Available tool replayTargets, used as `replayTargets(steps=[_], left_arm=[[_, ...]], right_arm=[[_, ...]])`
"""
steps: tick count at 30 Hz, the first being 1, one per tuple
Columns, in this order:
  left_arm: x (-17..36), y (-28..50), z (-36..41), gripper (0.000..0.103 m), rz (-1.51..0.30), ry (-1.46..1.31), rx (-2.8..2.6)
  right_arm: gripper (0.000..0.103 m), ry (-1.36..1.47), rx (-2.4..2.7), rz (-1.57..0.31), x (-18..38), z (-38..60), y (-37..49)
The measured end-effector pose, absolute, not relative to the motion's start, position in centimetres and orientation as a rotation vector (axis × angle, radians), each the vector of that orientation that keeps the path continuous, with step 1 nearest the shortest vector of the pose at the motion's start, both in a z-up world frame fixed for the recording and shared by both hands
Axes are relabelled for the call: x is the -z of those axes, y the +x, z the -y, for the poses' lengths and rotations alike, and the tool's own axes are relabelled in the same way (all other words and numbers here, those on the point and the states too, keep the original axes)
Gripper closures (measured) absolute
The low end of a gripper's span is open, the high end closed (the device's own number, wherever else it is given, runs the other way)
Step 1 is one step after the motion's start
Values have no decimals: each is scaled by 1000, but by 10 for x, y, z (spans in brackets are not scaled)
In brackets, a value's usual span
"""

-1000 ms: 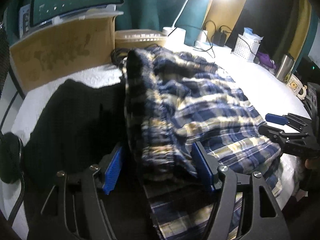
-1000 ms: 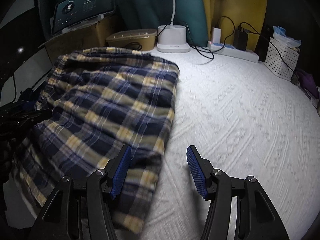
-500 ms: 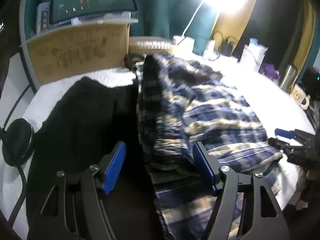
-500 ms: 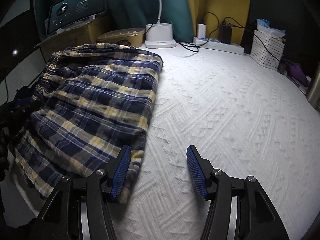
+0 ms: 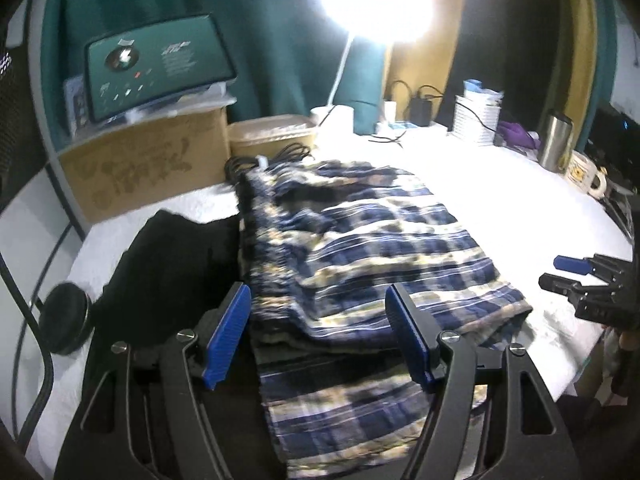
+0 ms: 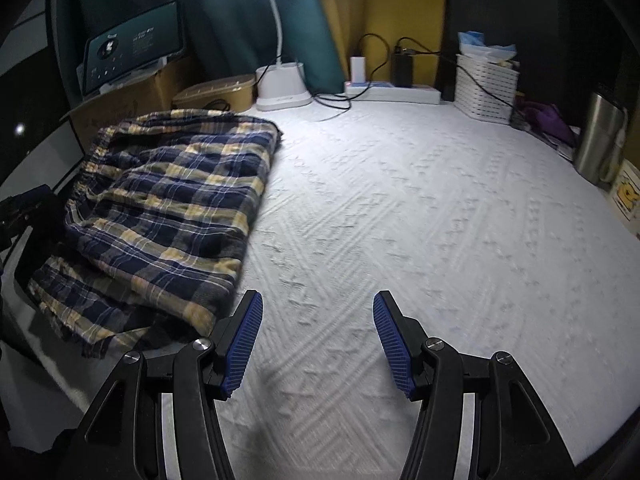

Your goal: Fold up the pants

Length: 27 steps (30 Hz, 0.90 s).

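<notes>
The folded blue, navy and yellow plaid pants [image 5: 360, 248] lie on the white textured bed cover [image 6: 420, 216]; they also show in the right wrist view [image 6: 168, 208] at the left. My left gripper [image 5: 318, 336] is open and empty, above the near end of the pants. My right gripper [image 6: 318, 344] is open and empty over bare cover, just right of the pants' near corner. The right gripper also shows in the left wrist view [image 5: 576, 276], to the right of the pants.
A black garment [image 5: 160, 264] lies left of the pants. A cardboard box [image 5: 148, 168] with a green pad stands behind. A lamp base [image 6: 282, 88], power strip [image 6: 394, 90], white basket [image 6: 486, 88], steel tumbler [image 6: 600, 140] and mug [image 5: 586, 170] line the far and right edges.
Both grippers have pulled back from the pants. The right gripper has swung right, off the cloth and over bare cover. The left view has tilted up and back.
</notes>
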<state>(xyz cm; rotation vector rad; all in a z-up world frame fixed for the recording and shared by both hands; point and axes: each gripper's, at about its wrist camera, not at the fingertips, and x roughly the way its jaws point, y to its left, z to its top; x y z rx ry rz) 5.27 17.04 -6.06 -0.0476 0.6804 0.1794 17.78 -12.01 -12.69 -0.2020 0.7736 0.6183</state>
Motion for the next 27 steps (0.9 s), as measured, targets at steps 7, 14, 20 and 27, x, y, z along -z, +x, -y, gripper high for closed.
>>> replayTargets(steps=[7, 14, 20, 27], left_arm=[[57, 58, -138, 33, -677, -43, -104], [51, 60, -107, 33, -665, -33, -48], [43, 61, -84, 33, -642, -23, -6], [32, 61, -62, 33, -616, -10, 33]], right_arm=[[43, -167, -568, -738, 114, 150, 171], [43, -134, -526, -702, 103, 179, 163], [43, -107, -491, -670, 94, 202, 156], [43, -84, -456, -625, 79, 225, 147]])
